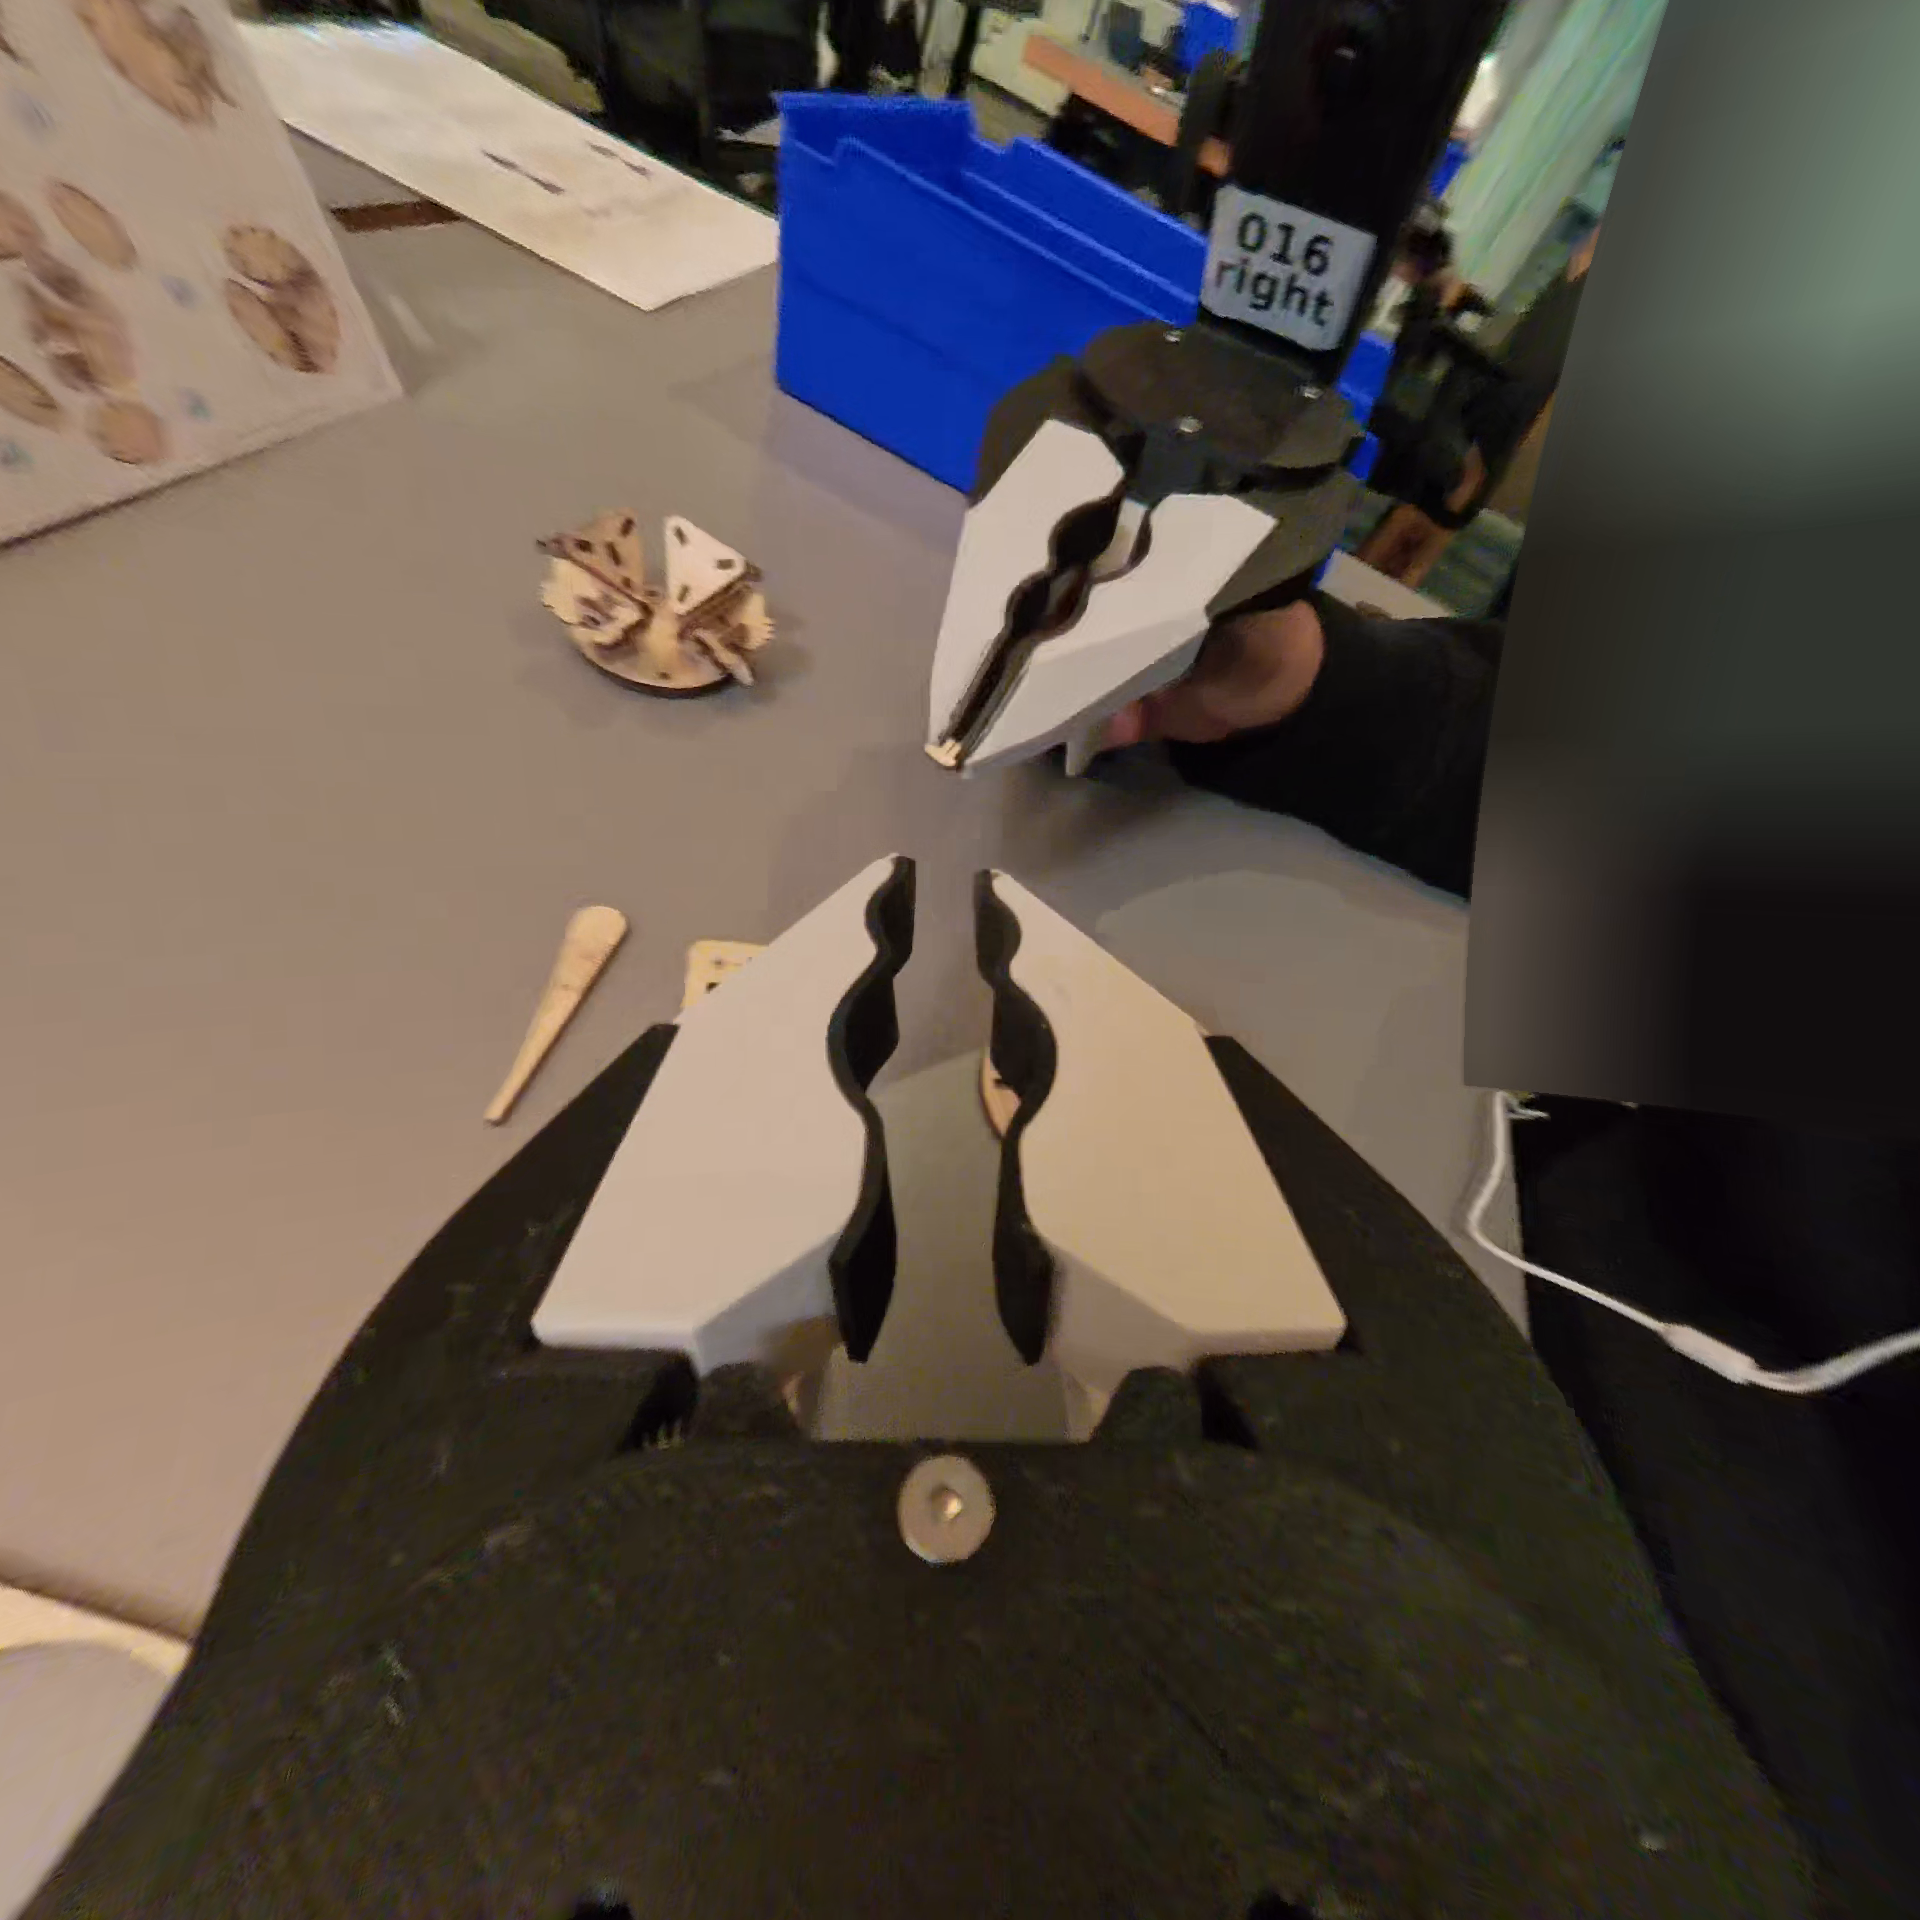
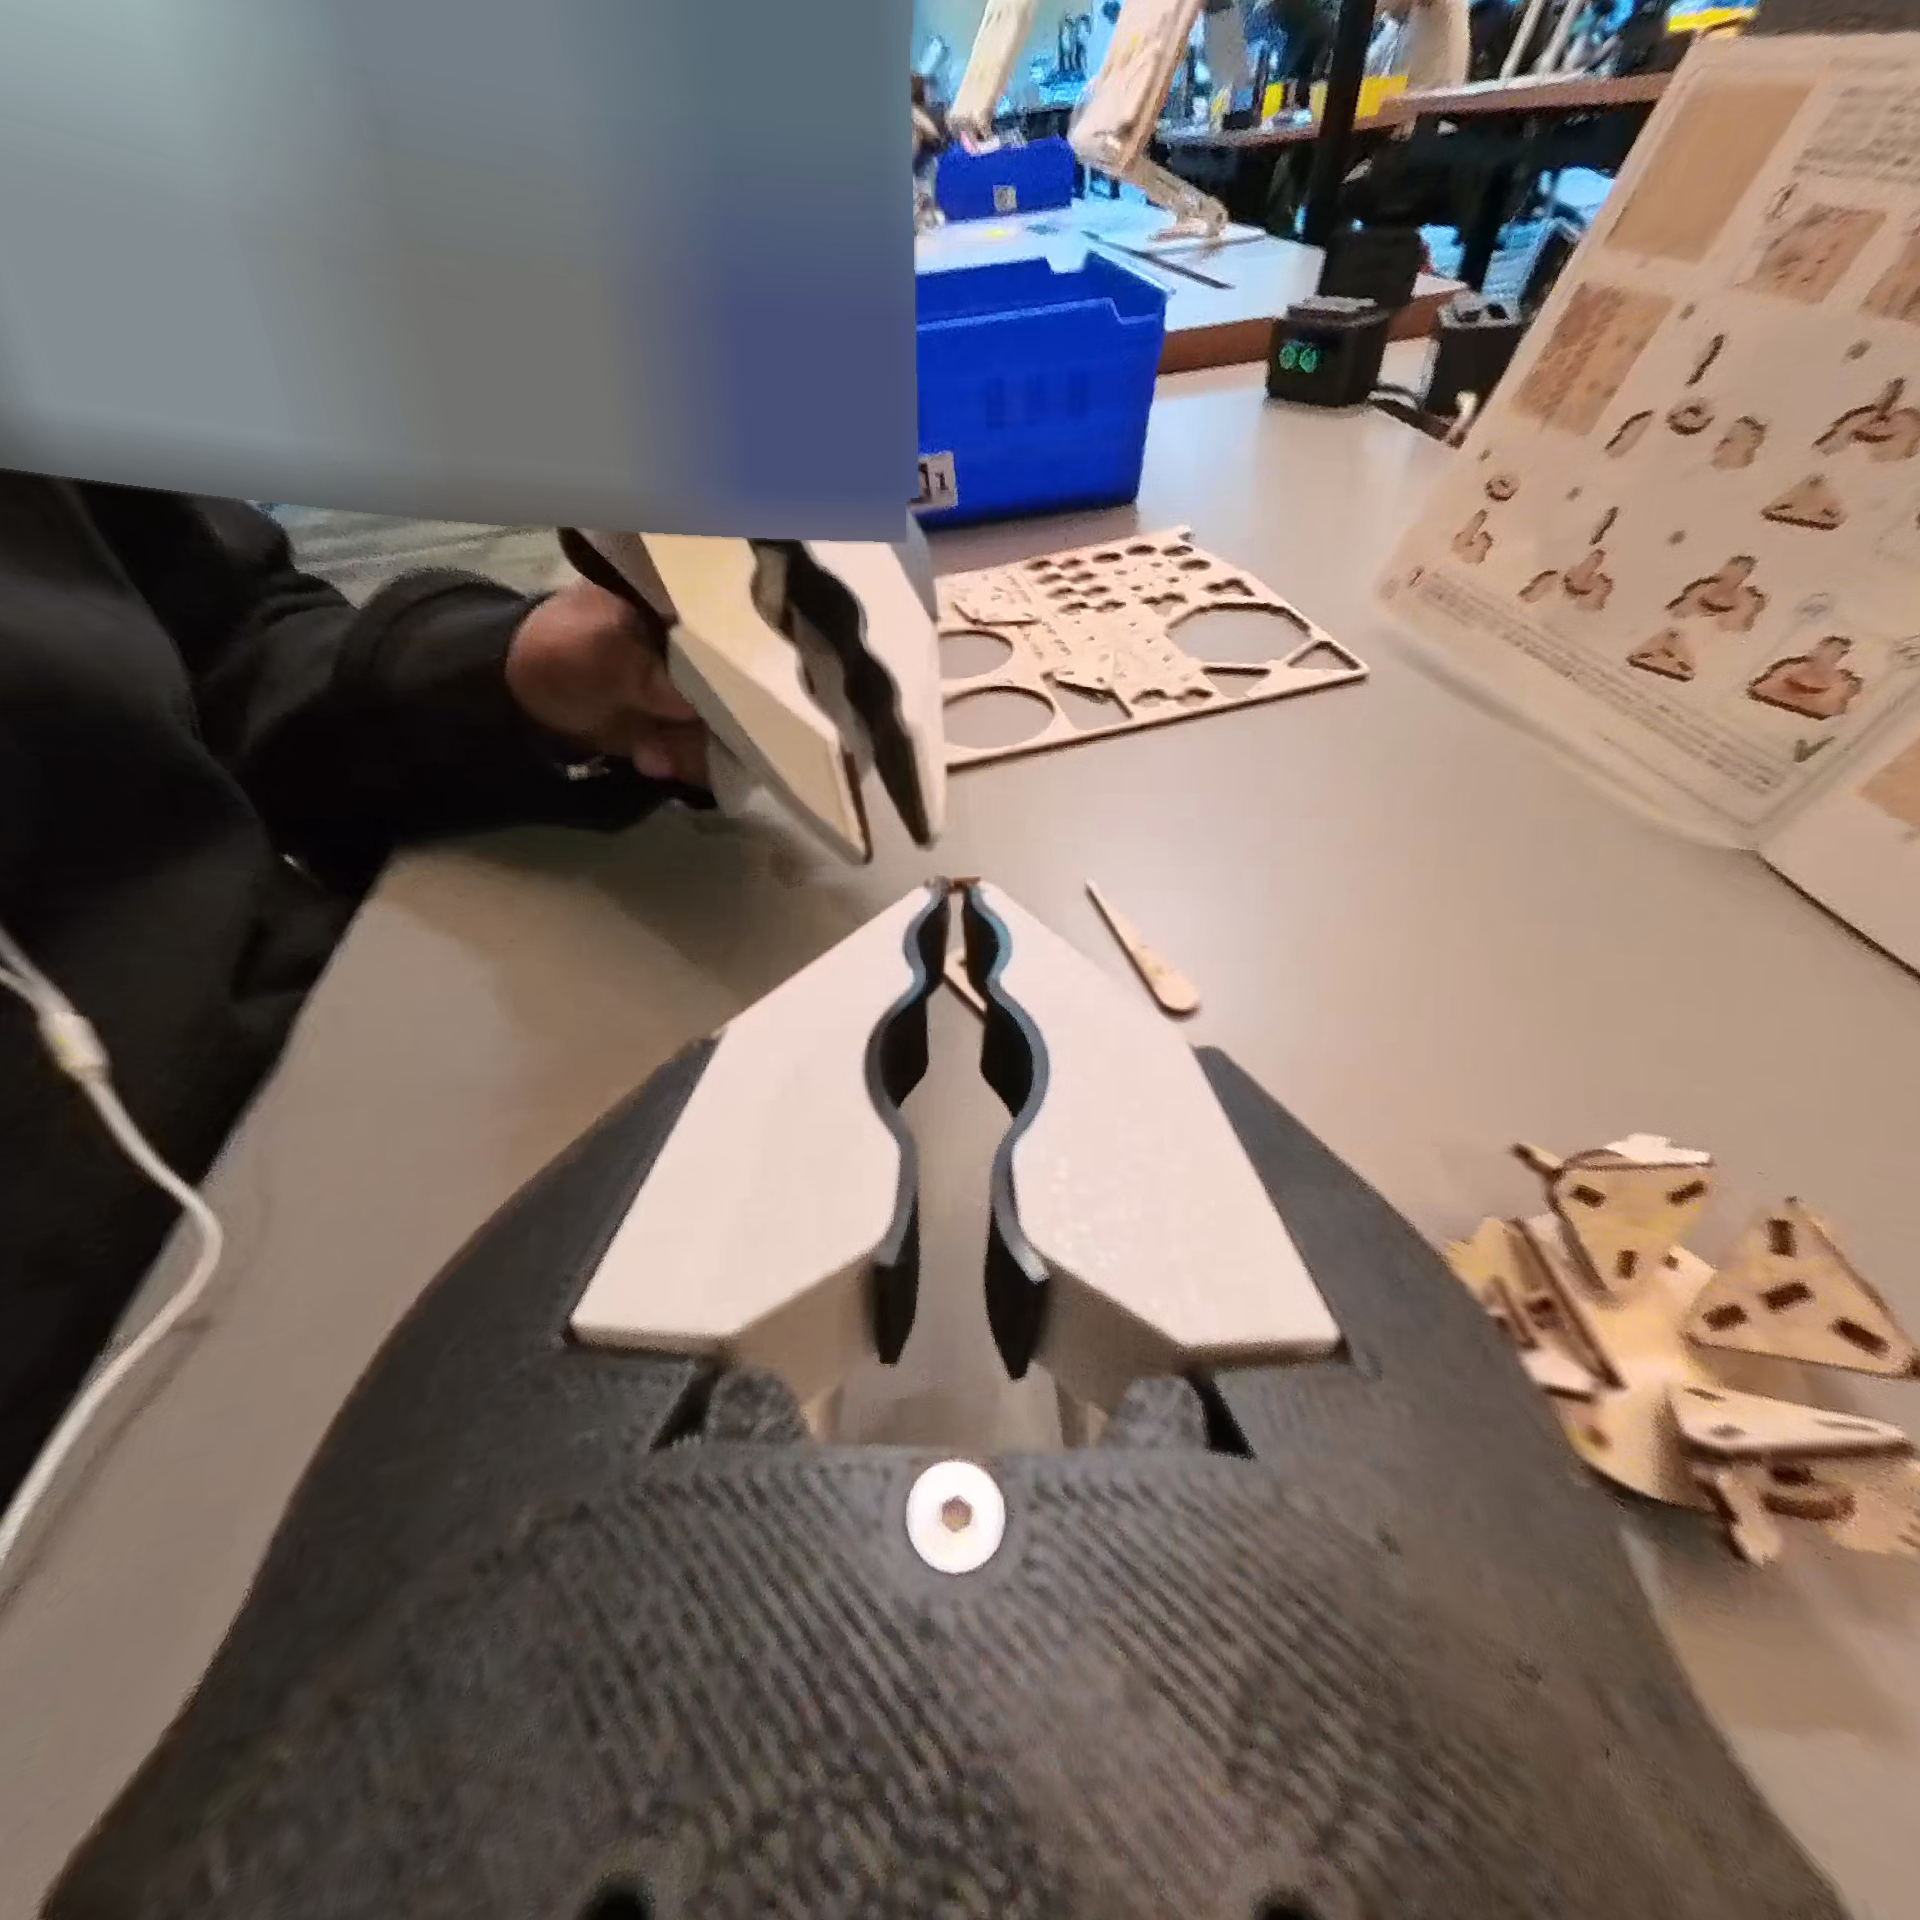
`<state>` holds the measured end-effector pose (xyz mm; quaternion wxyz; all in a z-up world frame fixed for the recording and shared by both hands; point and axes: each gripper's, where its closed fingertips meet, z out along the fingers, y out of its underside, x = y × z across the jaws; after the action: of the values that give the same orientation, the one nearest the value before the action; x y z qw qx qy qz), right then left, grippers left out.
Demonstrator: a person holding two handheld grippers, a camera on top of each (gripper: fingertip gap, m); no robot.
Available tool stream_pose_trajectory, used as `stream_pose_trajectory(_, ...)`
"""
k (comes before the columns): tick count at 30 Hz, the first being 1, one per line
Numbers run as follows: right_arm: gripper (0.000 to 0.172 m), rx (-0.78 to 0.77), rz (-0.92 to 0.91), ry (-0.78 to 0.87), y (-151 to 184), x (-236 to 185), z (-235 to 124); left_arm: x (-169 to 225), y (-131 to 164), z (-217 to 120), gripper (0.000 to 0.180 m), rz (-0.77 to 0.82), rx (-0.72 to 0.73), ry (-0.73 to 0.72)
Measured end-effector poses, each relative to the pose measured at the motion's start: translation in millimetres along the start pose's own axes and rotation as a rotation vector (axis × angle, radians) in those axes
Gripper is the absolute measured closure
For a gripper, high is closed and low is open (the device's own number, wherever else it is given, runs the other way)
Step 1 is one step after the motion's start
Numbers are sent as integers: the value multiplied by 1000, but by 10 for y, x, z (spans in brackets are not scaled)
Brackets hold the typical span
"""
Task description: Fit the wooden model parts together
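Right gripper [image 2: 951,885] was closed on a small wood piece [image 1: 944,752], only a sliver poking out past the tips. Pads looked pressed on it, tip-only pinch. It hung over the grey table [image 1: 312,831], just ahead of the left gripper [image 1: 943,868].

Left gripper had a narrow gap between its fingers and nothing in it. A flat wood part [image 1: 1000,1099] lay on the table under its right finger, not held.

Around them: wood stick [image 1: 561,1003] and a perforated plate [image 1: 717,961] left of the left gripper, half-built wood model [image 1: 655,613] farther out, punched-out sheet [image 2: 1143,644], instruction sheet [image 2: 1683,447], blue bin [image 1: 966,301] at the back.

Risks as I judged them:
- Piece so small and so shallow in the pinch that any twist or bump from the other fingers could pop it out.
- Dropped, it'd land among similar-coloured scraps, hard to refind.
- Tips were close together, so a handover could clash fingers before either gets a clean hold.
- Left's gap looked tight for taking the piece.
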<state>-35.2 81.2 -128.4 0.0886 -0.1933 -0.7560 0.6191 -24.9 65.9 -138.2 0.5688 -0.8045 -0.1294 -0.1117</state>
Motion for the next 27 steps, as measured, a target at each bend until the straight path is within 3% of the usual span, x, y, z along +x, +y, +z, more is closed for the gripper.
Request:
stream_pose_trajectory(5,171,128,142,-122,-188,-202,60,87,-69,-41,164,79,48,-18)
stream_pose_trajectory(9,172,280,418,-349,-357,-319,23,191,-223,-147,165,171,147,-26)
stream_pose_trajectory(13,172,342,590,-445,-382,-265,-12,260,-312,-222,168,216,210,-22)
stream_pose_trajectory(22,172,281,585,-522,-350,-434,44,318,-292,-183,169,260,203,-19)
stream_pose_trajectory(27,172,278,590,-551,-352,-469,33,376,-265,-174,179,256,193,27)
